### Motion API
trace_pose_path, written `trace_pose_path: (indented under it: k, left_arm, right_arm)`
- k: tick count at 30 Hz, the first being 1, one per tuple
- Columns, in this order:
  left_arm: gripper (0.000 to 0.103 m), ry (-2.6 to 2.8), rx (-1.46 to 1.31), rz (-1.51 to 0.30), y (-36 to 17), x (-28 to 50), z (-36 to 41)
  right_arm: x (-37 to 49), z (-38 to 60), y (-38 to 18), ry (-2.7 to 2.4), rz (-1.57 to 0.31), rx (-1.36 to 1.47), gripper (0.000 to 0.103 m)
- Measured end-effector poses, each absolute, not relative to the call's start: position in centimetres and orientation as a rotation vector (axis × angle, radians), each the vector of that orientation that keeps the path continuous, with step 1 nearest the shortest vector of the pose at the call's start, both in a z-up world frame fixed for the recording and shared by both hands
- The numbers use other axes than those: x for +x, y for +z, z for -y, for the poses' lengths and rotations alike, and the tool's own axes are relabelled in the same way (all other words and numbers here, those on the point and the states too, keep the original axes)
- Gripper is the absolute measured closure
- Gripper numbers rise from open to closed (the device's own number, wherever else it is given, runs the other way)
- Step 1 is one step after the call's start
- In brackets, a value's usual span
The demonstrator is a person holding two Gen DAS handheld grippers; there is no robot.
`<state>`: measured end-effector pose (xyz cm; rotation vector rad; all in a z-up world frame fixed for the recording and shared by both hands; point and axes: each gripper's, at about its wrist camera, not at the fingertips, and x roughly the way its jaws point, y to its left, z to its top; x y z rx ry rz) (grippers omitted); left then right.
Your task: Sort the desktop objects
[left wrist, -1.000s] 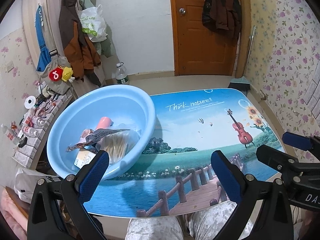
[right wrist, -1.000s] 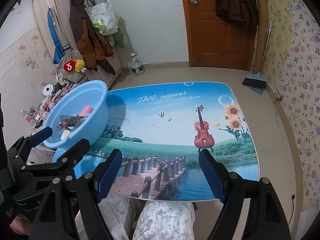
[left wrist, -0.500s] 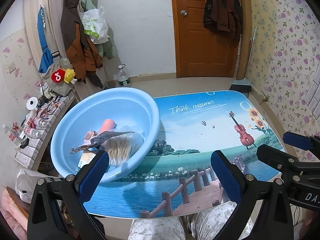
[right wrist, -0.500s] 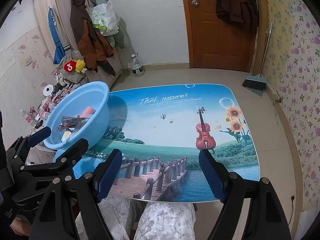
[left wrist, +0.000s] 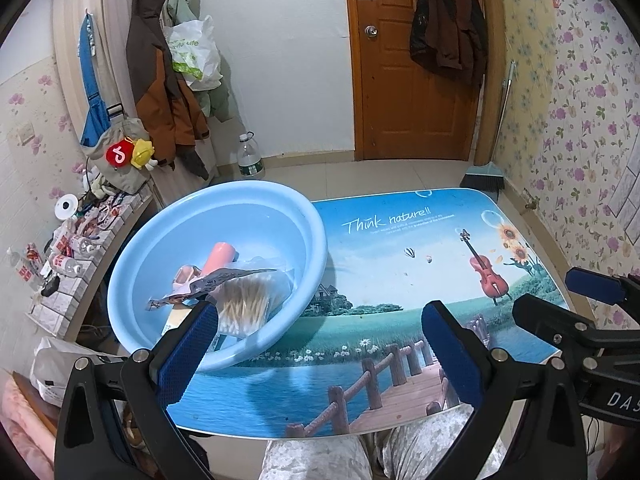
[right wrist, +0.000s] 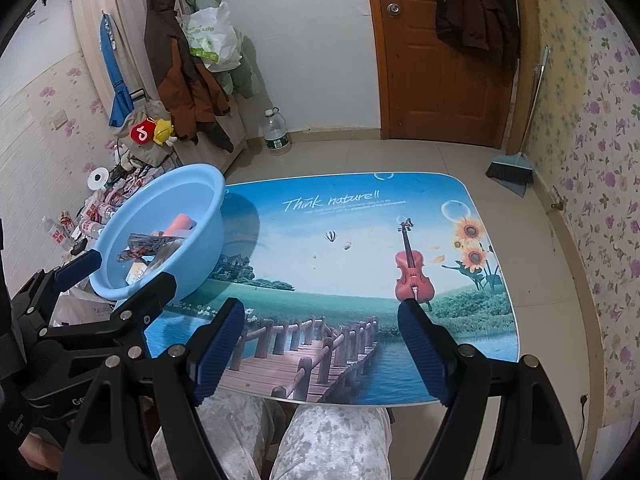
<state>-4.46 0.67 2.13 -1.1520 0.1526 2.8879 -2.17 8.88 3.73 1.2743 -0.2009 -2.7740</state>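
A light blue basin (left wrist: 256,208) stands on the left end of the picture-printed table (left wrist: 400,248); it also shows in the right wrist view (right wrist: 200,200). It holds a pink tube (left wrist: 218,258), a bag of cotton swabs (left wrist: 248,304), a crumpled wrapper (left wrist: 200,286) and a small card. My left gripper (left wrist: 316,348) is open and empty, held above the table's near edge just right of the basin. My right gripper (right wrist: 322,344) is open and empty above the near edge, right of the left gripper (right wrist: 120,280).
Floor shelves with small bottles (left wrist: 68,248) stand left of the table. A water bottle (left wrist: 250,158), hanging coats (left wrist: 160,72), a door (left wrist: 412,60) and a broom (left wrist: 486,172) lie beyond. The person's knees (right wrist: 320,440) are under the near edge.
Both views have shifted slightly back and up, so the basin and table sit a little further away. Both grippers stay open and empty.
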Motion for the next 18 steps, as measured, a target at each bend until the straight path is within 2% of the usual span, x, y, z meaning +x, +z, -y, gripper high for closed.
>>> trace_pose_path:
  k: [18]
  left_arm:
    - [0.000,2.895,-1.149,-0.137,2.12,-4.34,-0.13]
  right_arm:
    - [-2.13,-8.59,3.66,-2.768,0.193,1.275,0.022]
